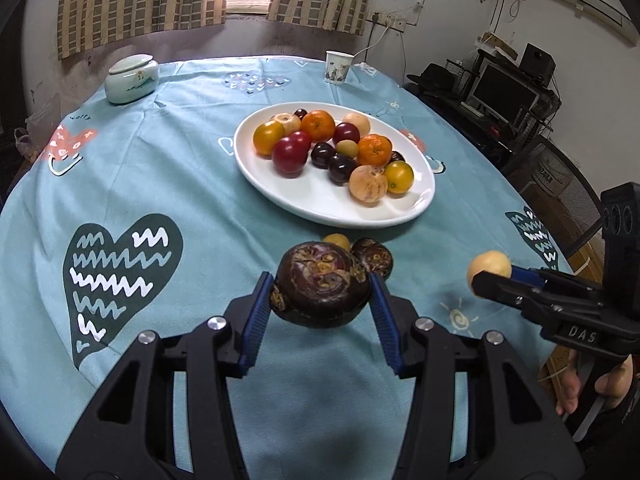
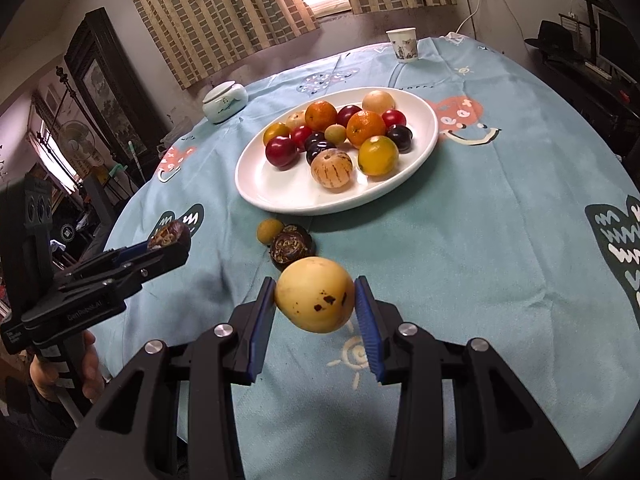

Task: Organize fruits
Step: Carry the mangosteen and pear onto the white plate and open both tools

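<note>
The left gripper [image 1: 322,294] has its jaws pinching a big dark purple fruit [image 1: 323,284], held up off the surface [image 1: 168,184], just in front of the white plate [image 1: 320,204]. The right gripper [image 2: 314,304] has its jaws pinching a pale yellow fruit [image 2: 314,294], also lifted, in front of the plate.

The step in hand looks like carrying both fruits to the plate. To do it well, each hand should keep its squeeze soft and steady, go over the near rim, and set its fruit down on the bare front part of the plate before letting go. The two grippers should stay apart so they do not bump.

Two fruits lie on the surface just in front of the plate, touching each other: one small yellow fruit [image 2: 270,231] and one dark brown fruit [image 2: 291,245].

On the plate there look to be two oranges, two yellow round fruits, about four red ones, about four dark purple ones, three pale ones and one small greenish one.
</note>
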The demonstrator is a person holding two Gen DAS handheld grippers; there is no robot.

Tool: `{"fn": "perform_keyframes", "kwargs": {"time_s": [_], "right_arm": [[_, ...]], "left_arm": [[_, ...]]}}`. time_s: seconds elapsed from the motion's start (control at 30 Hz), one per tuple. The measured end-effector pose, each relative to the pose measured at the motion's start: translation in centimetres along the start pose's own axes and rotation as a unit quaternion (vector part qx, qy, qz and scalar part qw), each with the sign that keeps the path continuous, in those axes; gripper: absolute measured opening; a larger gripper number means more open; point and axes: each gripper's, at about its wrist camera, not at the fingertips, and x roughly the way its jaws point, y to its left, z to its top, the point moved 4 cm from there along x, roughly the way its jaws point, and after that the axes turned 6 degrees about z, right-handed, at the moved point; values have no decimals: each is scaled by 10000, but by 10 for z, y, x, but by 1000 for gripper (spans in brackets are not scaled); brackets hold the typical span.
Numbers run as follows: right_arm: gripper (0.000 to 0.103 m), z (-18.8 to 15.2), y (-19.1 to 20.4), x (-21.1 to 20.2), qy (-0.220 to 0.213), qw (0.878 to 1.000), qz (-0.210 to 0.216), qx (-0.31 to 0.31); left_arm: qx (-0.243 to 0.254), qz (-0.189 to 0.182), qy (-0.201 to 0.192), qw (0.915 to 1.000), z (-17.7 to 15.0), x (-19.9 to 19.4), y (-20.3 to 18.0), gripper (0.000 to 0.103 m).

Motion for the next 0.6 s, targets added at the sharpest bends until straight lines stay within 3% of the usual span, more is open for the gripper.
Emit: {"fn": "perform_keyframes", "kwargs": {"time_s": [0.2,0.27,0.43,0.53,0.6], "right_arm": [[40,23,-1,10,76,9998,44,-154],[40,42,-2,18,115,9997,92,-219],[41,95,-1,56,403,9981,290,-365],[40,118,-5,79,380,9983,-51,-441],[40,126,-7,87,312,9979,-256,-516]], "left_arm": [[161,140,-115,9997,34,8,-6,49],[222,249,-177,9993,54,16,-7,49],[98,424,82,9990,112,62,2,49],[7,544,109,9985,138,86,8,49],[-119,429,145,9989,145,97,11,49]]}}
